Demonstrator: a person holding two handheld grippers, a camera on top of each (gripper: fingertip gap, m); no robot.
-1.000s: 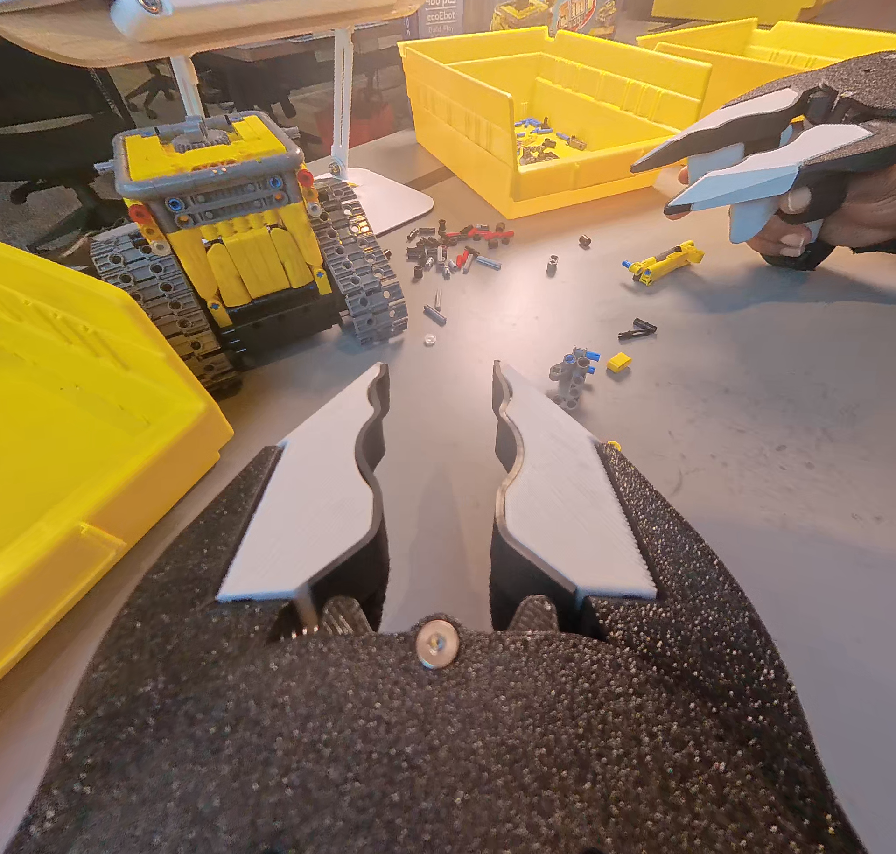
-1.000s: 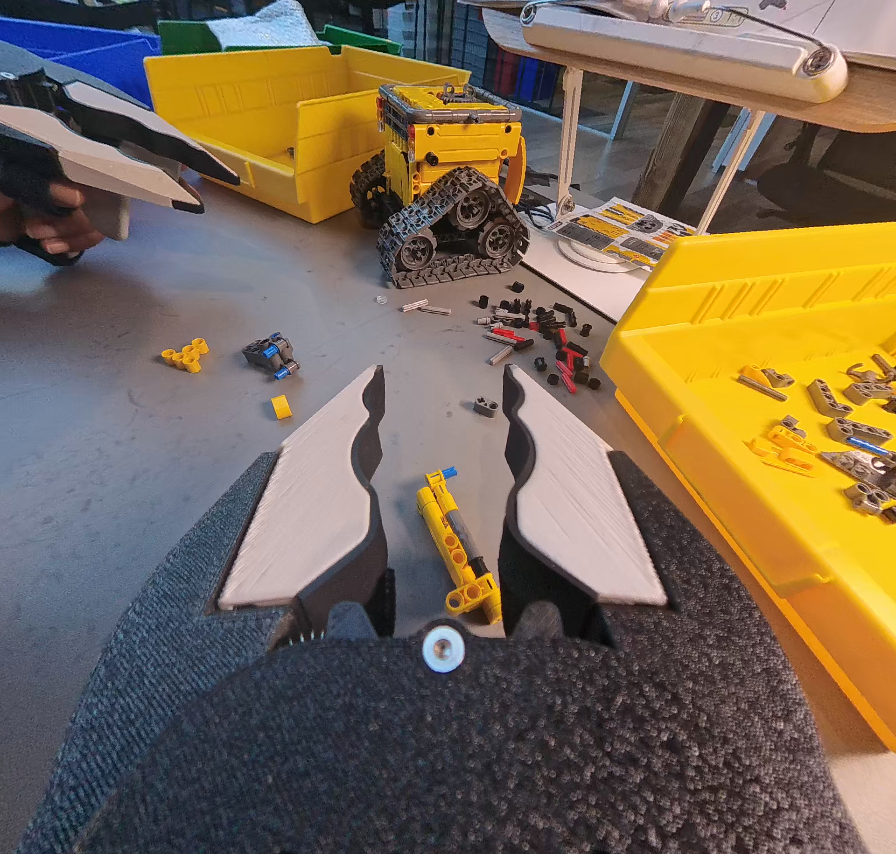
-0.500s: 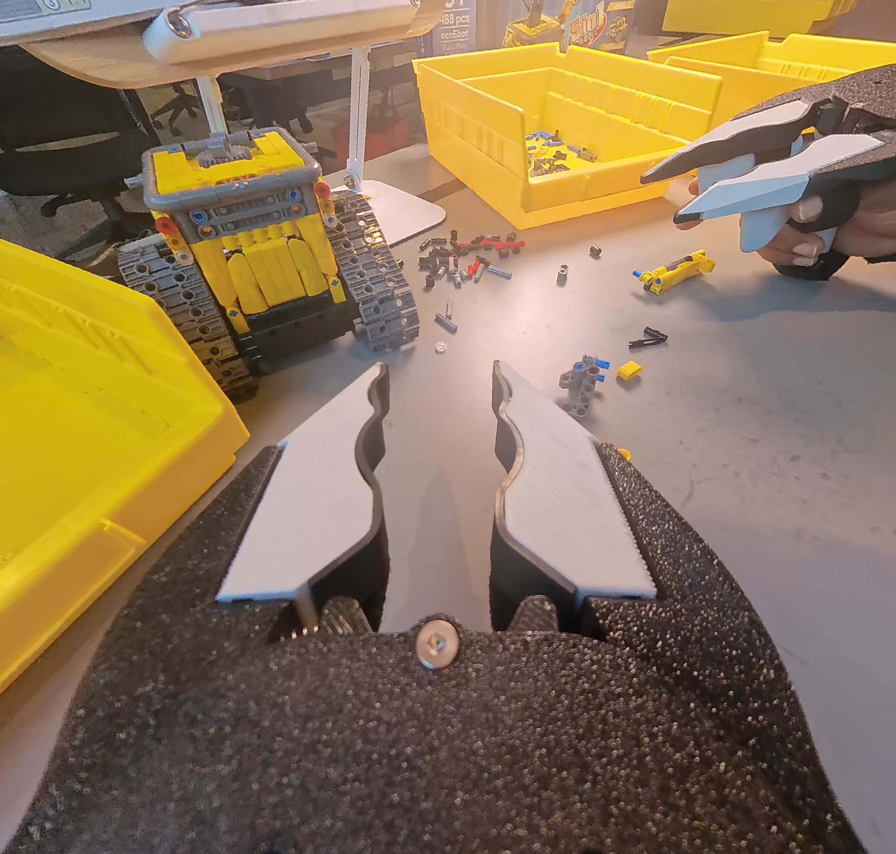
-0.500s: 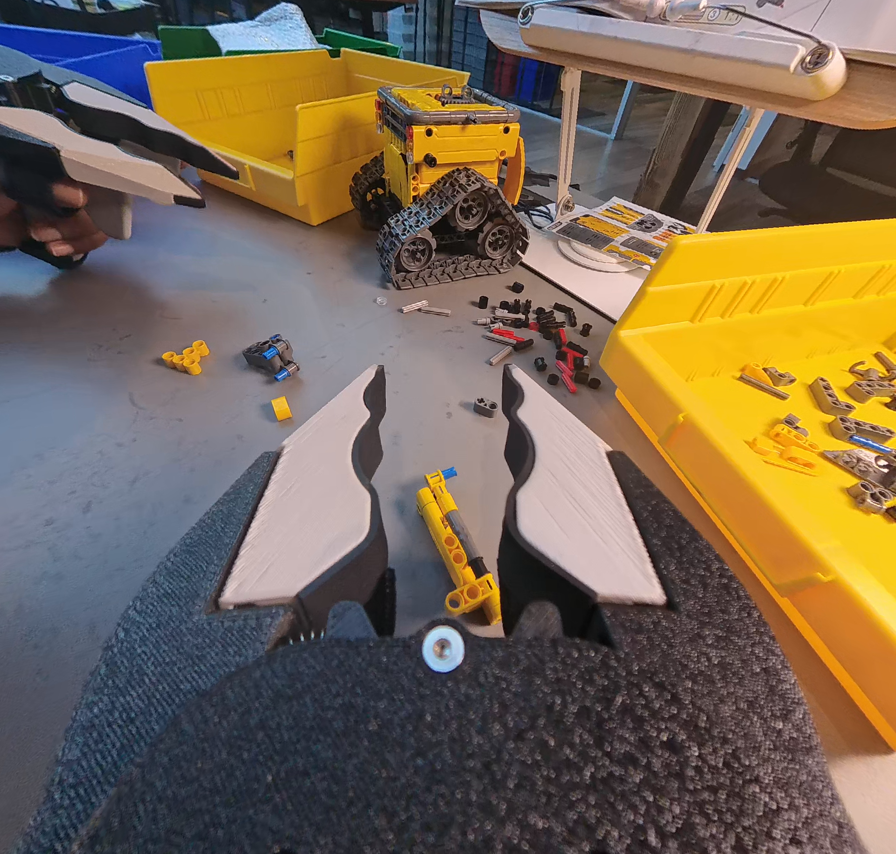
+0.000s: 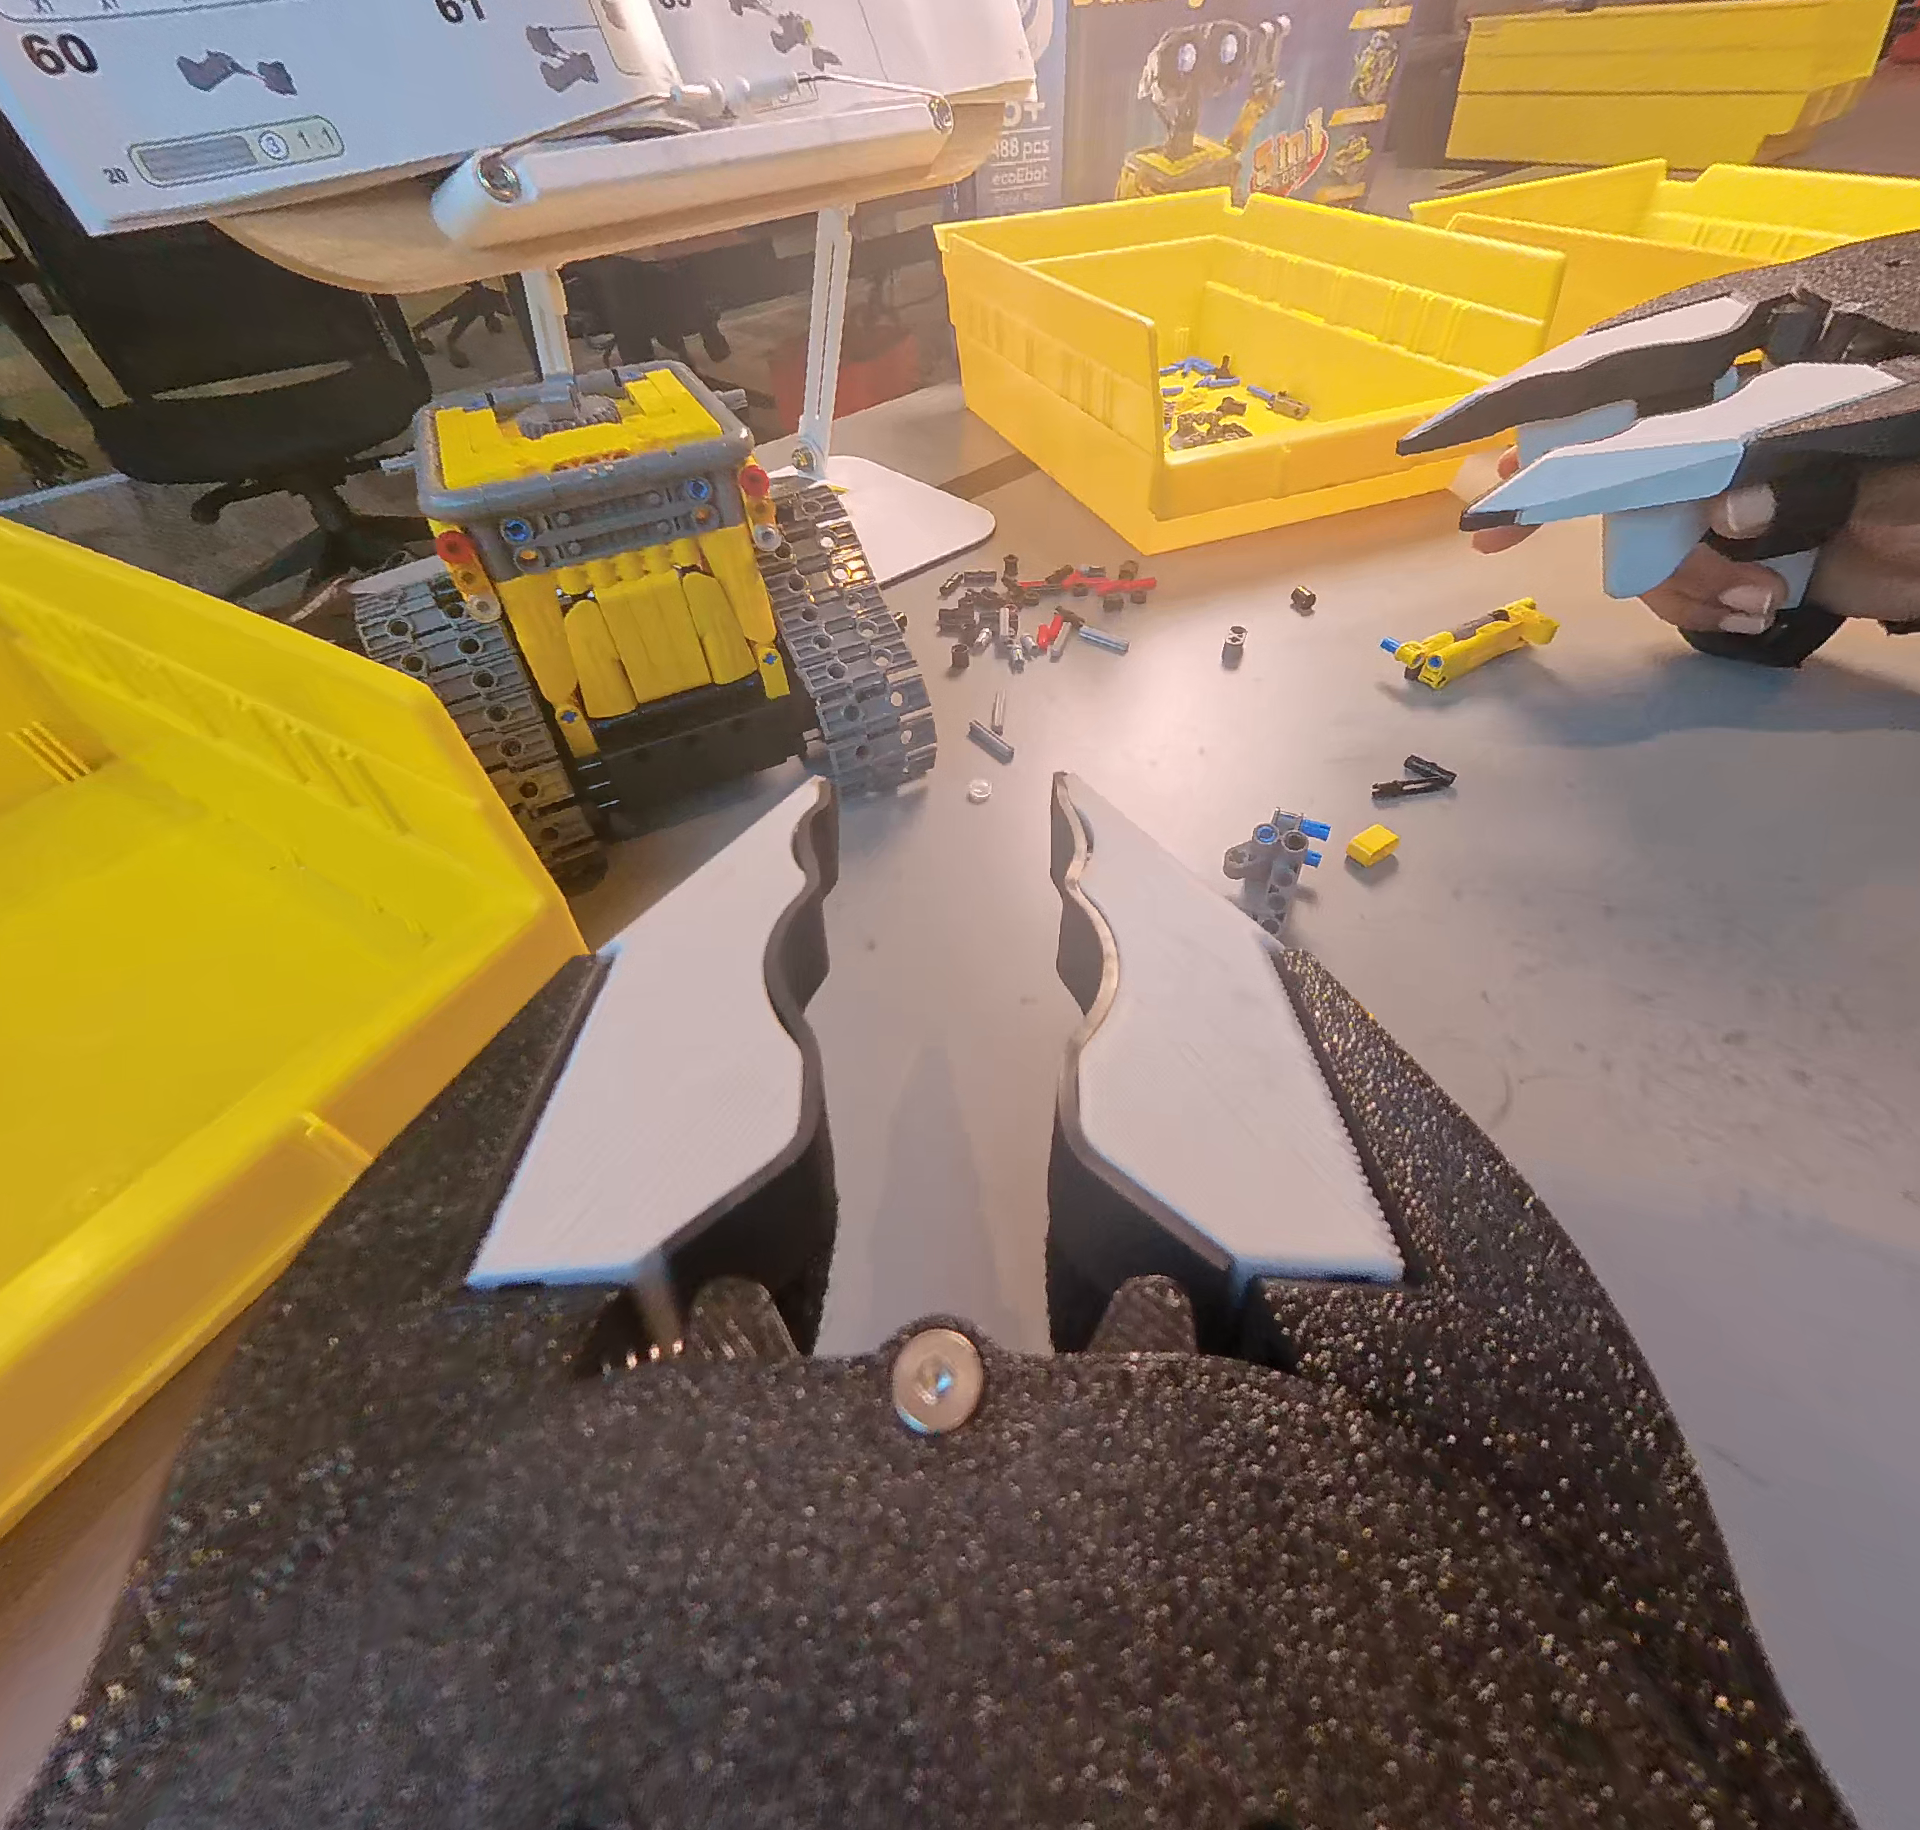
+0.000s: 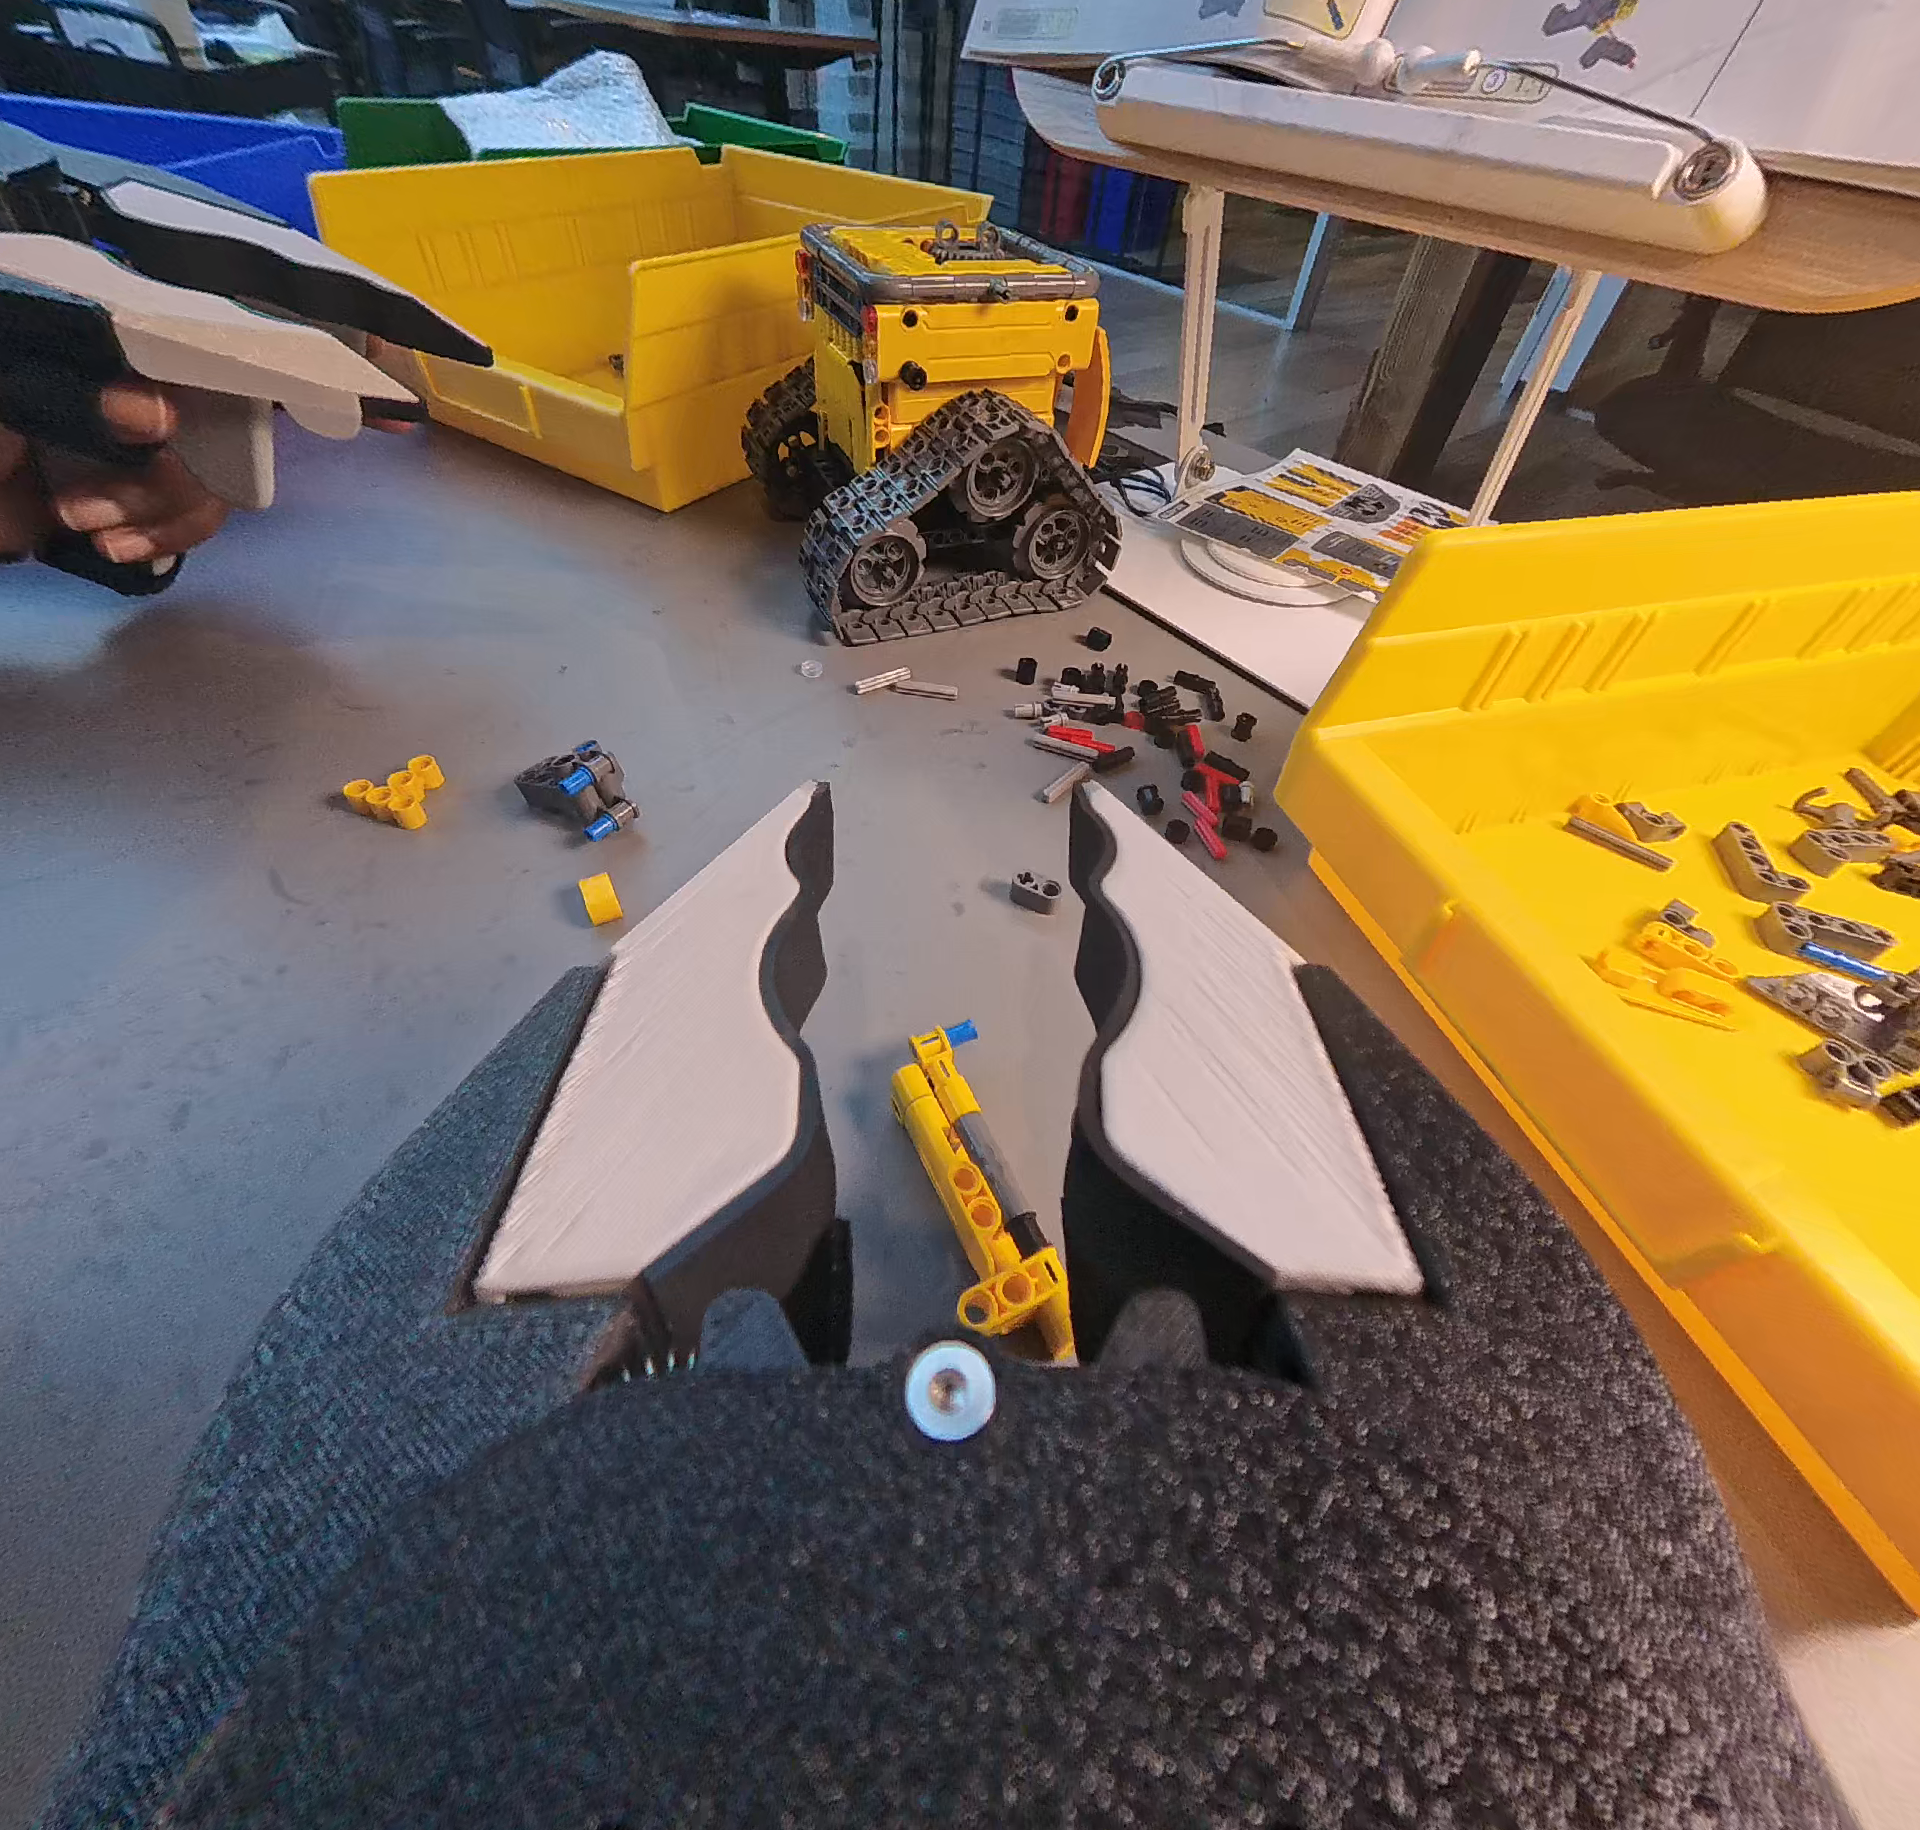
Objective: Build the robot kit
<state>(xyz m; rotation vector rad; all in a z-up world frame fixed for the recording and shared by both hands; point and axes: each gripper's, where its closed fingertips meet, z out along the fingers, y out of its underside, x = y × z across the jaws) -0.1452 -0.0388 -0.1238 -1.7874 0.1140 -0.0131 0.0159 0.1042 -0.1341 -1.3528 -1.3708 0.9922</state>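
Note:
A yellow and grey brick-built tracked robot (image 5: 634, 596) stands on the grey table; it also shows in the right wrist view (image 6: 940, 430). My left gripper (image 5: 940, 814) is open and empty, just right of the robot's near track. My right gripper (image 6: 948, 809) is open and empty above the table; a yellow arm piece with a blue pin (image 6: 982, 1188) lies flat between its fingers. That piece shows in the left wrist view (image 5: 1475, 632) below the right gripper (image 5: 1439, 481). The left gripper shows far left in the right wrist view (image 6: 447, 383).
Yellow bins stand at the left (image 5: 156, 949), back (image 5: 1060, 346) and right (image 6: 1558, 949), the right one holding several grey and yellow parts. Loose black and red pins (image 6: 1164, 741), a grey-blue joint (image 6: 577, 783), yellow connectors (image 6: 395, 793) lie scattered. A booklet stand (image 5: 883, 513) rises behind. The left gripper's tips are roughly 20 cm from the right gripper's.
My left gripper has drawn back and tilted up a little, so the robot and the booklet show more centrally. The right gripper has hardly moved.

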